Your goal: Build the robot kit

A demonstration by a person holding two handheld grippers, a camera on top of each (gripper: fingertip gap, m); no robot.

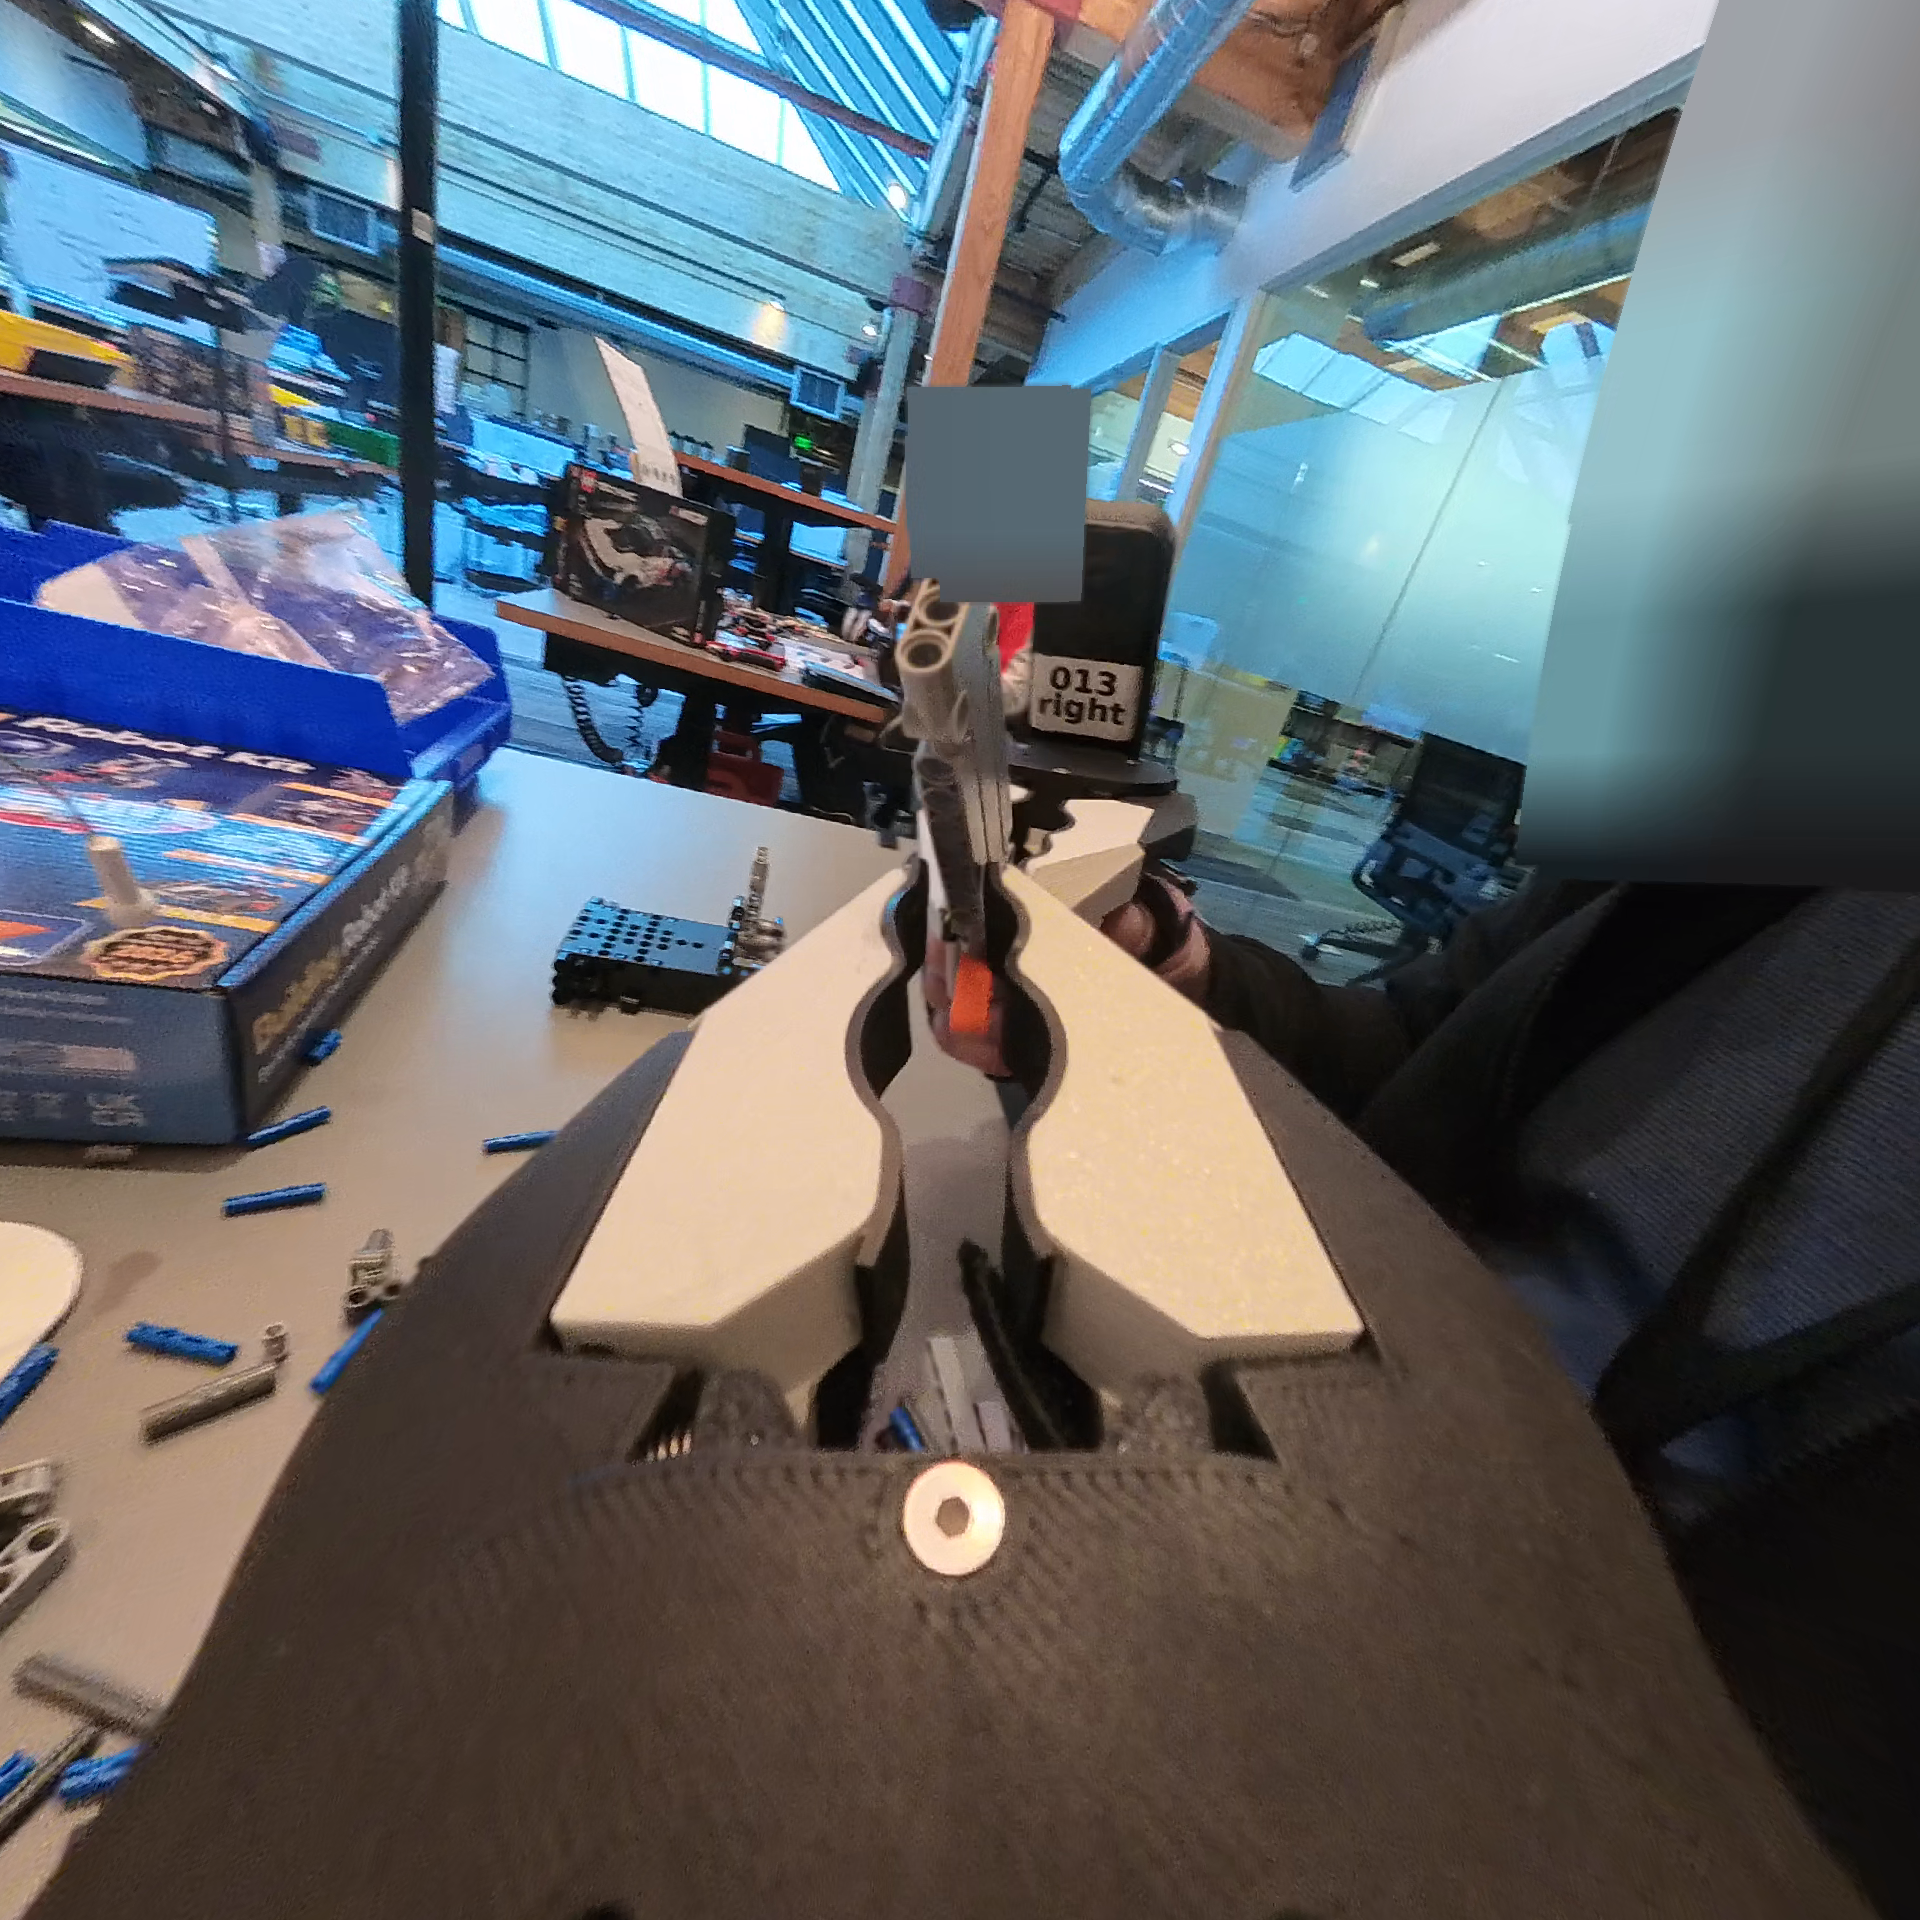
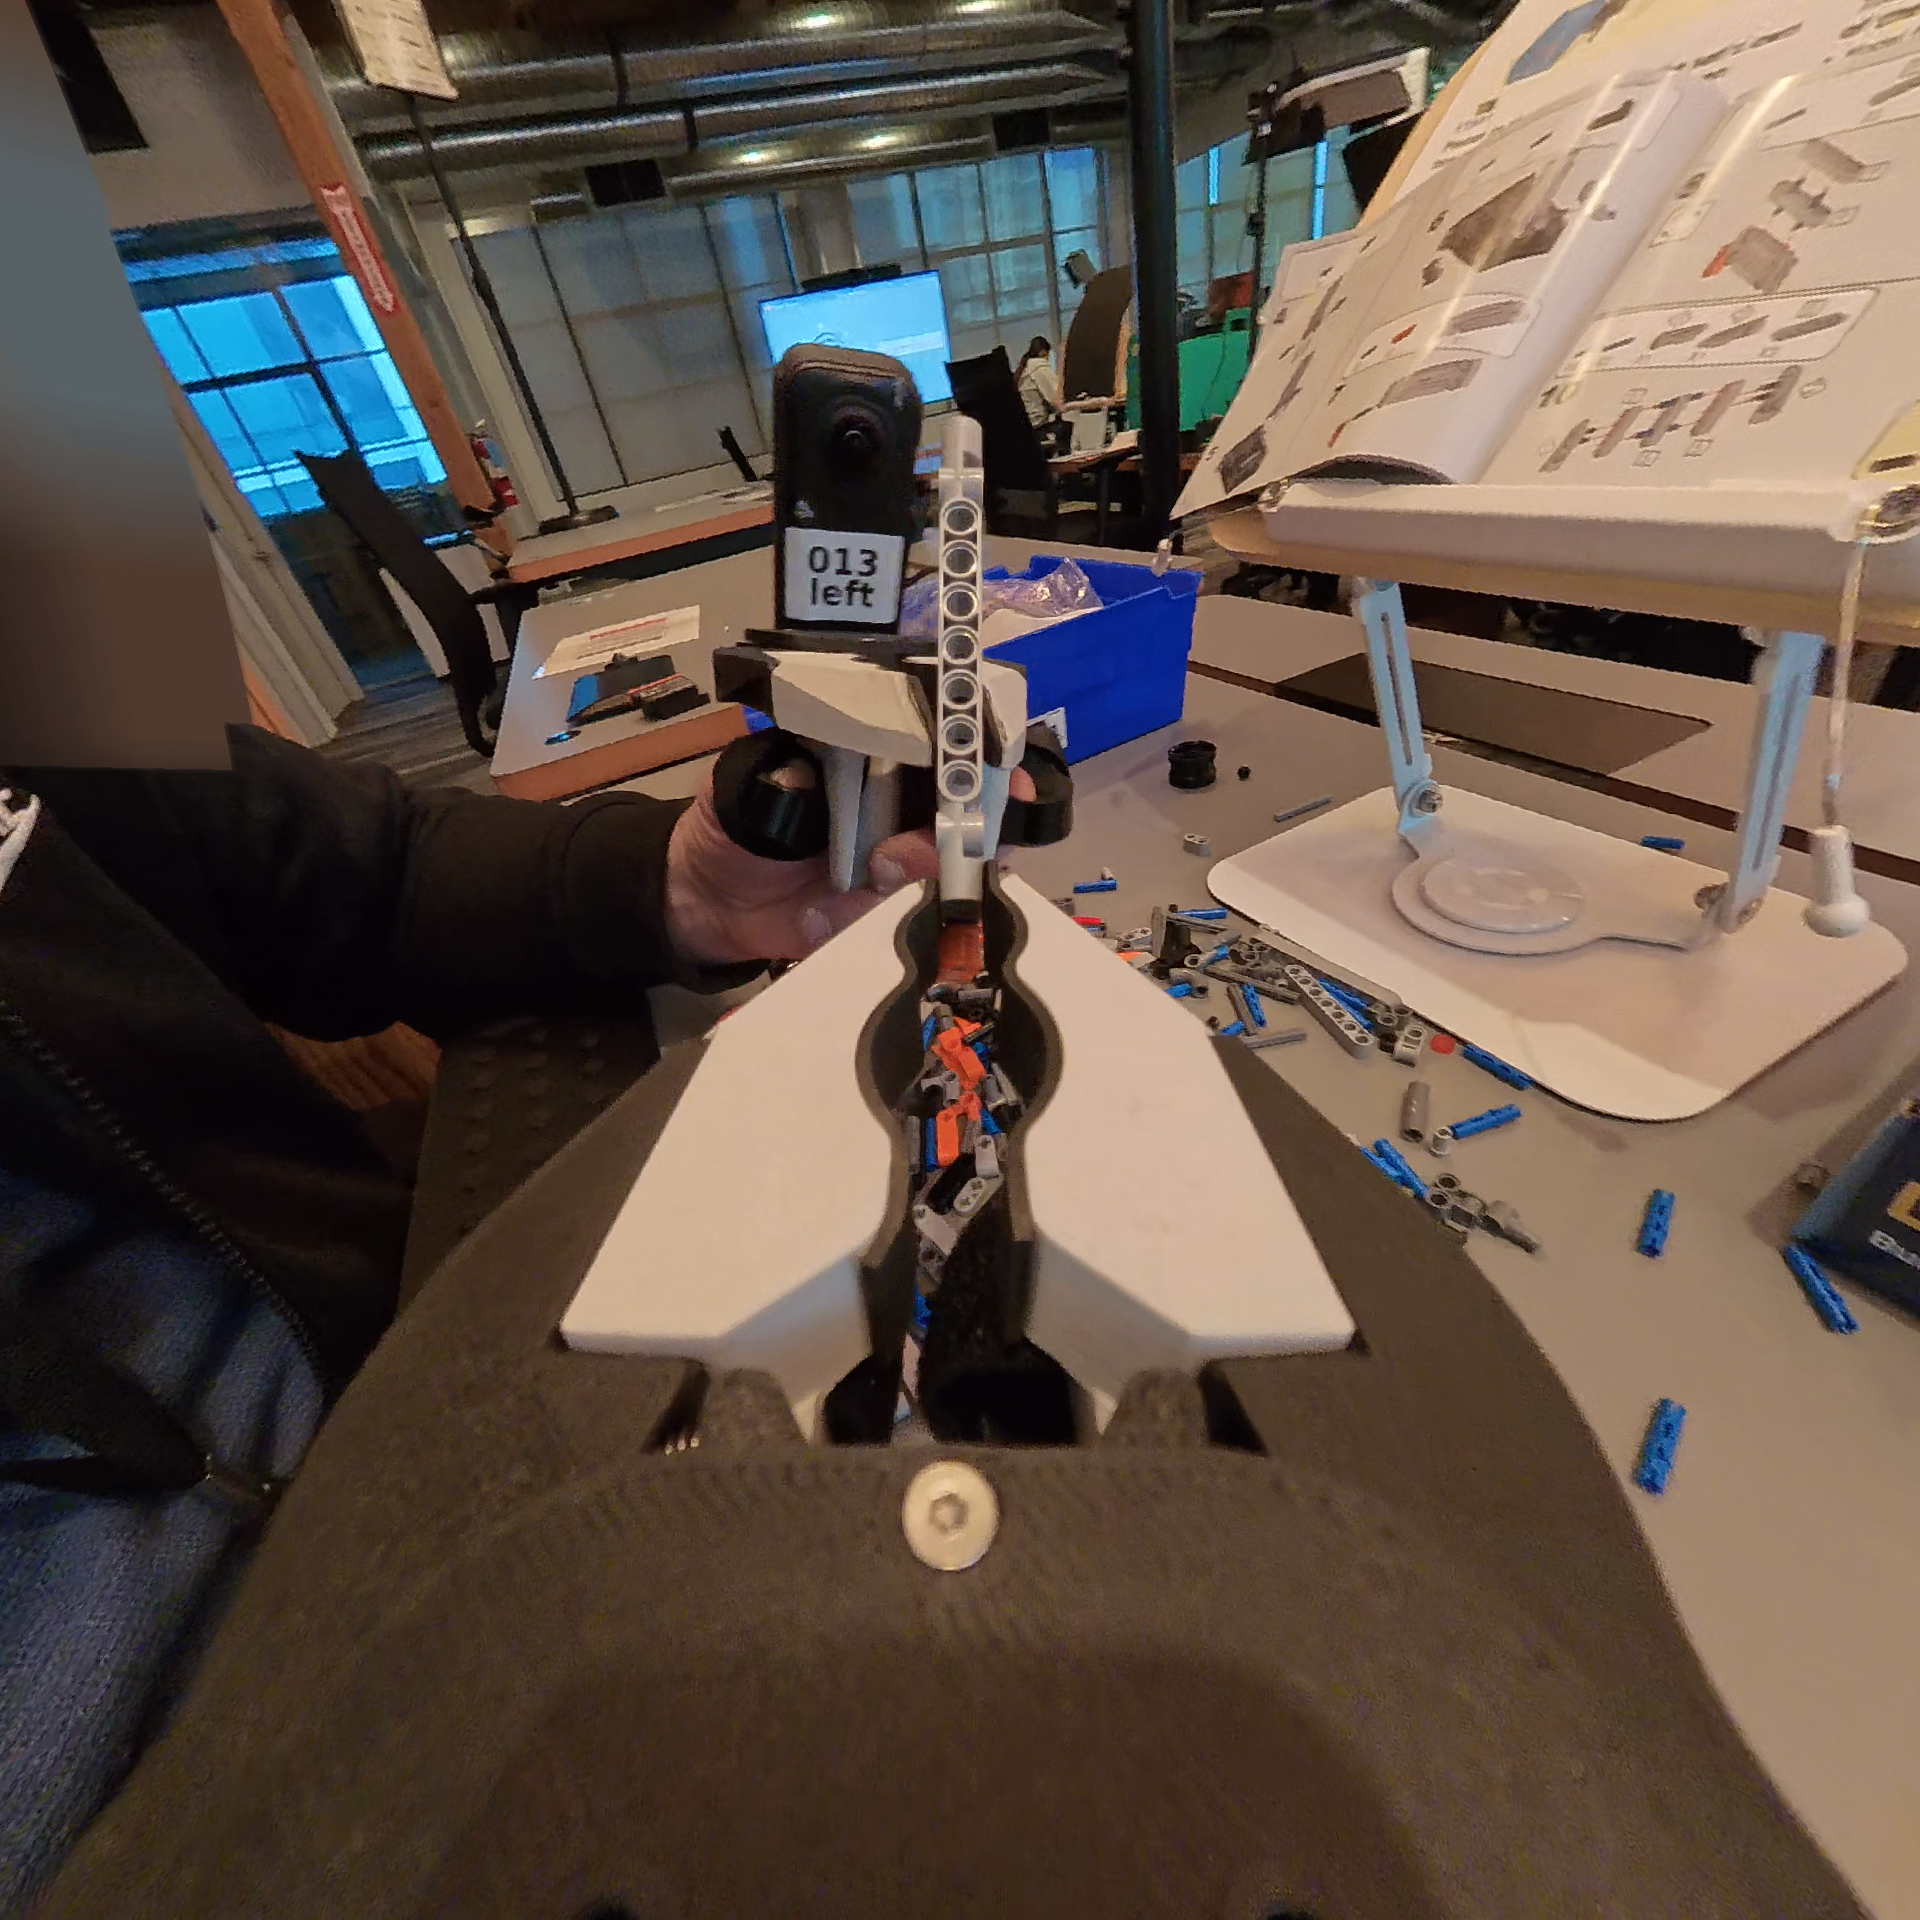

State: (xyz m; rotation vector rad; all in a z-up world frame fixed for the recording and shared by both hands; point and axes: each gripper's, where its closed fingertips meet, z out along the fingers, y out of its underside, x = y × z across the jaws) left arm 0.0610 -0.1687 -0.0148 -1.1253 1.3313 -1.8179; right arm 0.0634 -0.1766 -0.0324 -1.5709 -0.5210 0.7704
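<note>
1. Between the two white fingers of the left gripper (image 1: 961,914) sits a thin grey beam (image 1: 951,707) with round holes. The fingers are squeezed tight on its lower end.
2. Facing it, the right gripper (image 2: 961,904) pinches the same grey beam (image 2: 958,644) at its bottom tip. Both grippers hold one piece, up in the air above the table (image 2: 1714,1351).
3. An orange piece (image 1: 971,997) shows in the gap just under the left fingers. I cannot tell if it is joined to the beam.
4. The beam looks light, hard and stiff. It is smooth plastic, so it may slip or twist. I think the flat sides near one end are the best place to hold.
5. Little blue pins (image 2: 1657,1444) and grey bits lie all over the table. A blue bin (image 2: 1101,665) stands behind, and a book of build steps (image 2: 1579,260) rests open on a white stand (image 2: 1558,997).
6. On the left sits a blue box (image 1: 208,935) with a black block (image 1: 644,956) beside it.
7. The grip spots are mostly hidden by the fingers. Small parts seen through the right gap are too jumbled to name.
</note>
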